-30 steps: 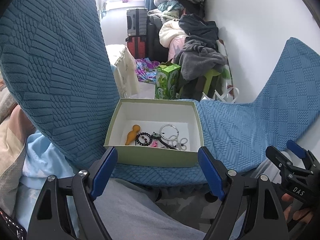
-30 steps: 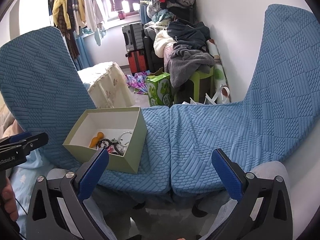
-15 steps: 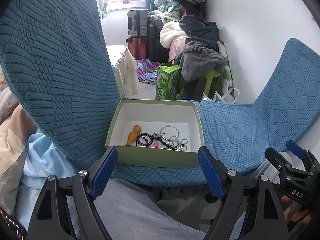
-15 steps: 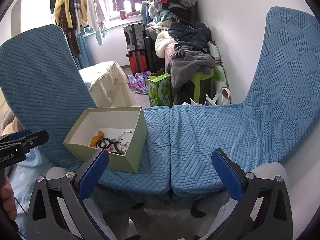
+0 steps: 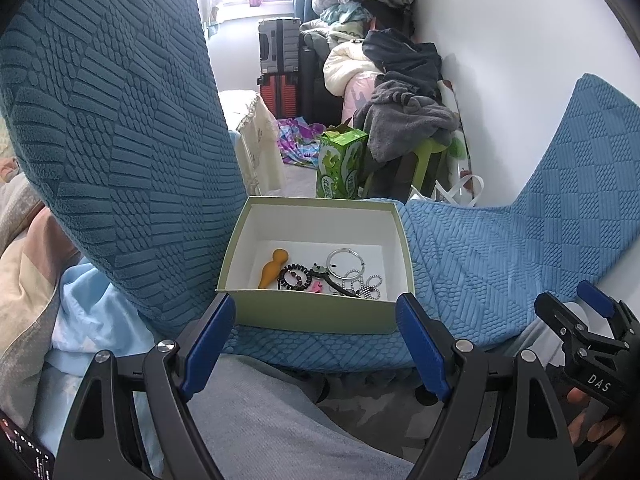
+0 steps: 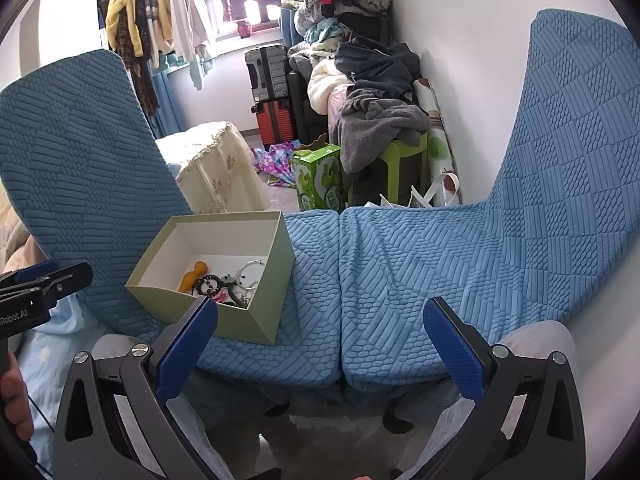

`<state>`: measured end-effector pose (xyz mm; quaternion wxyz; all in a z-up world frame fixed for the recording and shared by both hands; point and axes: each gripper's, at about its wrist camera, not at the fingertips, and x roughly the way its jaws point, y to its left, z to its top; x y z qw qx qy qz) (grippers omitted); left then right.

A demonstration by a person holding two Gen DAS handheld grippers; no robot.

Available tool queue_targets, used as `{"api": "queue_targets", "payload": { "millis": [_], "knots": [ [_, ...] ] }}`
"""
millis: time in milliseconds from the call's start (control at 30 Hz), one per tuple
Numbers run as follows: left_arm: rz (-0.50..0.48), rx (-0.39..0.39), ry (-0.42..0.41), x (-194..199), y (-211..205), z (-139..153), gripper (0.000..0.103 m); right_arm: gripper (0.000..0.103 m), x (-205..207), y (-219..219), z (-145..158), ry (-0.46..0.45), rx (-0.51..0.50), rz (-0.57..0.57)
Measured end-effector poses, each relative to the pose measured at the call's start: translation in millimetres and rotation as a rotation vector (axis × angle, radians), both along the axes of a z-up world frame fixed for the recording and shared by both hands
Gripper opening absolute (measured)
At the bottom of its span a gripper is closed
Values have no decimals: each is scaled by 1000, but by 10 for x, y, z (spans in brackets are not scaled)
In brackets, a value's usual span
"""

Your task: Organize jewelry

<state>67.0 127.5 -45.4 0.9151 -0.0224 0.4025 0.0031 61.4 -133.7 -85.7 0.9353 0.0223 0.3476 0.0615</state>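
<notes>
A pale green open box [image 5: 312,314] [image 6: 264,292] sits on the blue sofa seat [image 5: 472,264] [image 6: 420,272]. Inside lie an orange peg-shaped piece [image 5: 271,267] [image 6: 193,275], a dark bead bracelet [image 5: 295,278] [image 6: 208,285], a silver ring [image 5: 345,258] [image 6: 250,269] and a sparkly looped piece [image 5: 367,285]. My left gripper [image 5: 316,344] hangs open just in front of the box's near wall, nothing between its blue pads. My right gripper [image 6: 320,346] is open over the seat's front edge, to the right of the box, also holding nothing.
A tall blue cushion [image 5: 112,132] [image 6: 76,184] rises left of the box, another [image 6: 576,148] at the right. Beyond the sofa stand a green carton [image 5: 340,164], a stool with clothes [image 6: 380,132], and suitcases [image 6: 272,96]. Grey-clad legs [image 5: 256,420] are below.
</notes>
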Motion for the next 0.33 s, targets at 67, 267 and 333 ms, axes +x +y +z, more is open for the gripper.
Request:
{"api": "queue_targets", "payload": {
  "millis": [67,267,333],
  "knots": [
    [2,-4,6,15,-11,-19,83,103,4,2,-3,2,-11,0],
    [0,-2,9,30,-23,-40,83,103,-9,8,-16,5,-11,-5],
    [7,1,9,35,-17,-39,83,103,-9,13,-16,6,-10,-7]
  ]
}}
